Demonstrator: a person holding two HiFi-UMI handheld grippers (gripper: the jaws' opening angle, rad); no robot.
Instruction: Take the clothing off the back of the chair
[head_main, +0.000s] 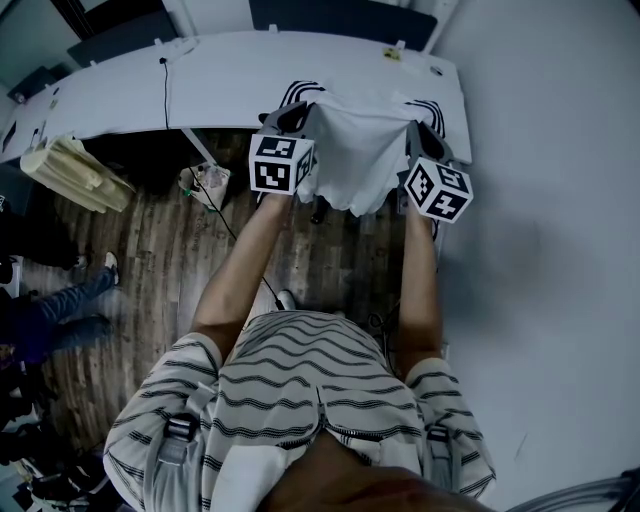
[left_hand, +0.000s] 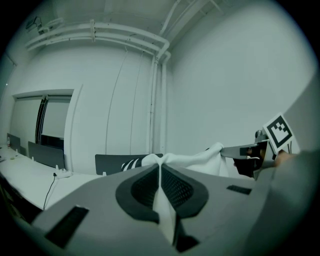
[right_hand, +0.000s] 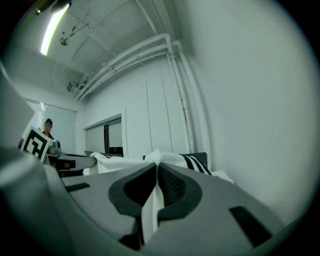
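1. Shirt: we count one, along with two grippers and one long white desk.
2. Nearest us, our two bare forearms reach forward side by side, roughly level.
3. Our left gripper and right gripper each pinch a fold of the white cloth tight.
4. We see it hanging spread between them, white with black stripes at both shoulders, above the wood floor and in front of the desk.

clothing: soft matt cloth, creased
floor: dark wood planks, grained
desk: smooth, matt white
wall: smooth, matt
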